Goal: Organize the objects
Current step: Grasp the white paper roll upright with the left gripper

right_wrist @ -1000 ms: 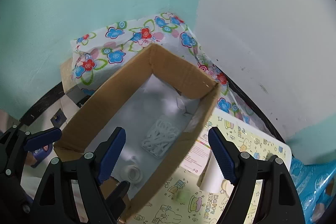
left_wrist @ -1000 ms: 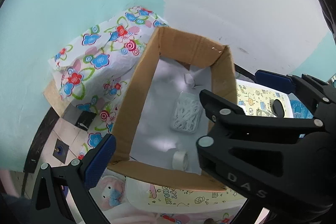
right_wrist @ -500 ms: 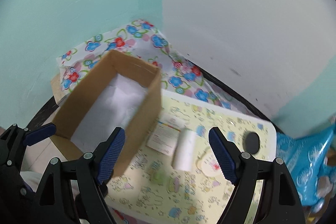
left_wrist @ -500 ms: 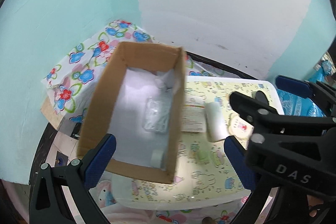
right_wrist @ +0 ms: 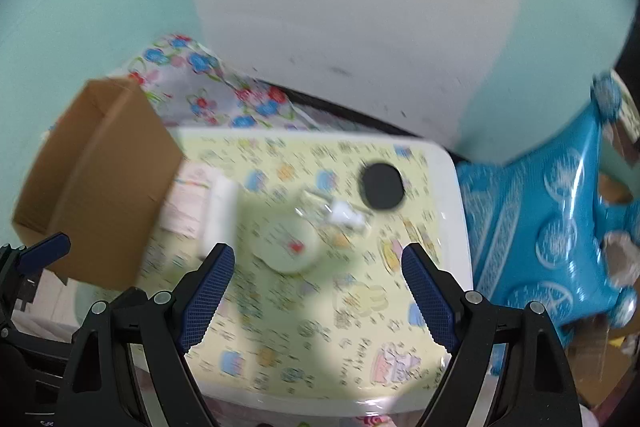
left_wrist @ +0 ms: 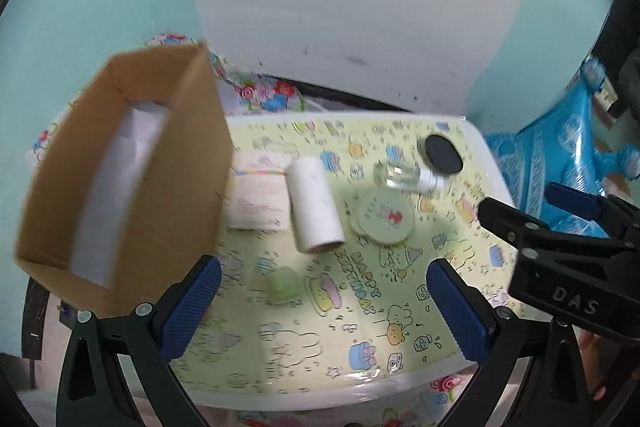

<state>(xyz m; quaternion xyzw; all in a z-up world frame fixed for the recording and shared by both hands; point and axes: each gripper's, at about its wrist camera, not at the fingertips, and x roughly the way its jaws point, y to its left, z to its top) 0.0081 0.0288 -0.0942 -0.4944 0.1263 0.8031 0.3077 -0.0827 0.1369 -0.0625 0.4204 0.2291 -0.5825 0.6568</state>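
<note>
— Cardboard box (left_wrist: 120, 171) stands at the table's (left_wrist: 486, 163) left end, beside the left gripper's (left_wrist: 320, 307) left finger; where do the loose things lie?

— Ahead of both spread, empty pairs of fingers: a white roll (left_wrist: 314, 211) lies beside a paper card (left_wrist: 258, 203); the round green tin (left_wrist: 384, 219), clear bottle (left_wrist: 404, 177) and black disc (left_wrist: 440, 155) sit further right; the right gripper (right_wrist: 318, 297) hovers just short of the tin (right_wrist: 288, 243), touching nothing.

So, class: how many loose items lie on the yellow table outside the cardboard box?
6: a paper packet beside the box, white roll, round green tin, clear bottle, black disc, small green lump nearest. The box may hide more.
</note>
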